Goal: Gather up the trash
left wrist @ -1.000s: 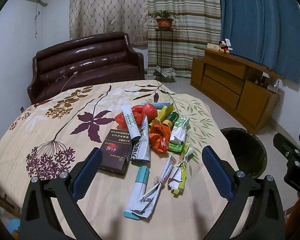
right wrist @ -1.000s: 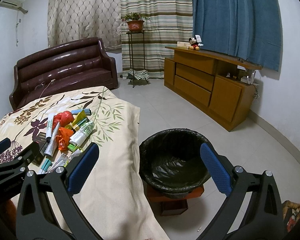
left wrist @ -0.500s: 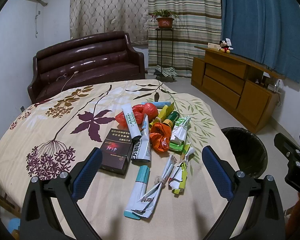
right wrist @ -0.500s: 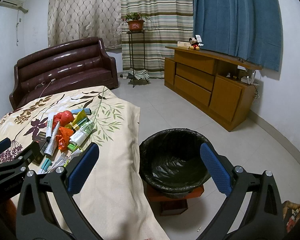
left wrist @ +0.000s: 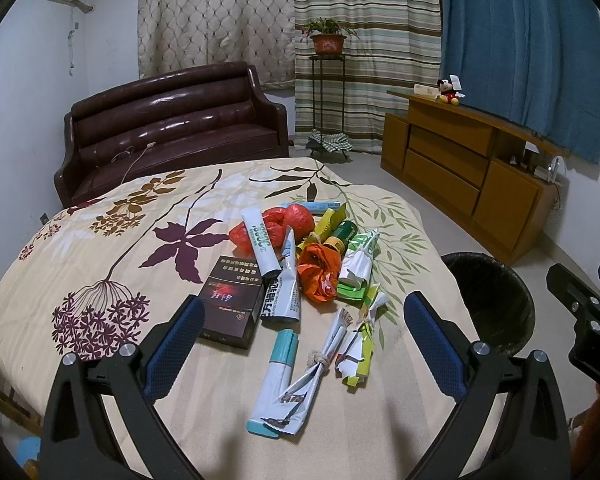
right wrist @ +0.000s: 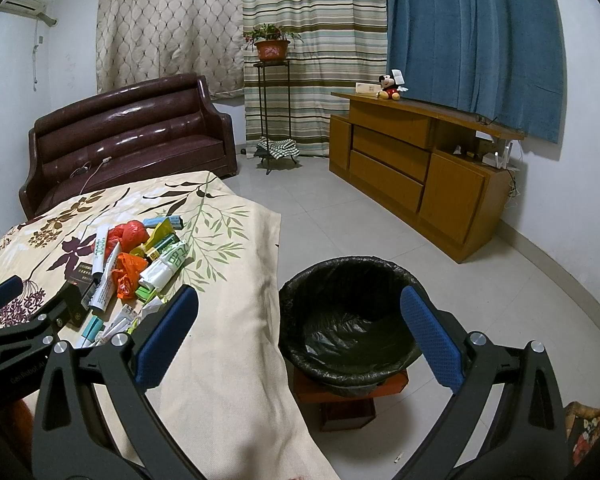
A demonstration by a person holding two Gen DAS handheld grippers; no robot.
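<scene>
The bin [right wrist: 346, 320] mouth gapes unobstructed; bare tablecloth [left wrist: 100, 264] rings the trash pile [left wrist: 300, 280].

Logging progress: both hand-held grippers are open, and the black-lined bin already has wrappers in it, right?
Not quite. The right wrist view shows the black-lined round trash bin holding no wrappers. Both the left hand-held gripper and right hand-held gripper are open.

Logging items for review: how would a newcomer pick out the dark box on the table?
On the floral tablecloth, find the trash pile near its right side. The dark box lies flat at the pile's left edge, beside a white tube. It is the only dark, rigid, rectangular piece there.
</scene>
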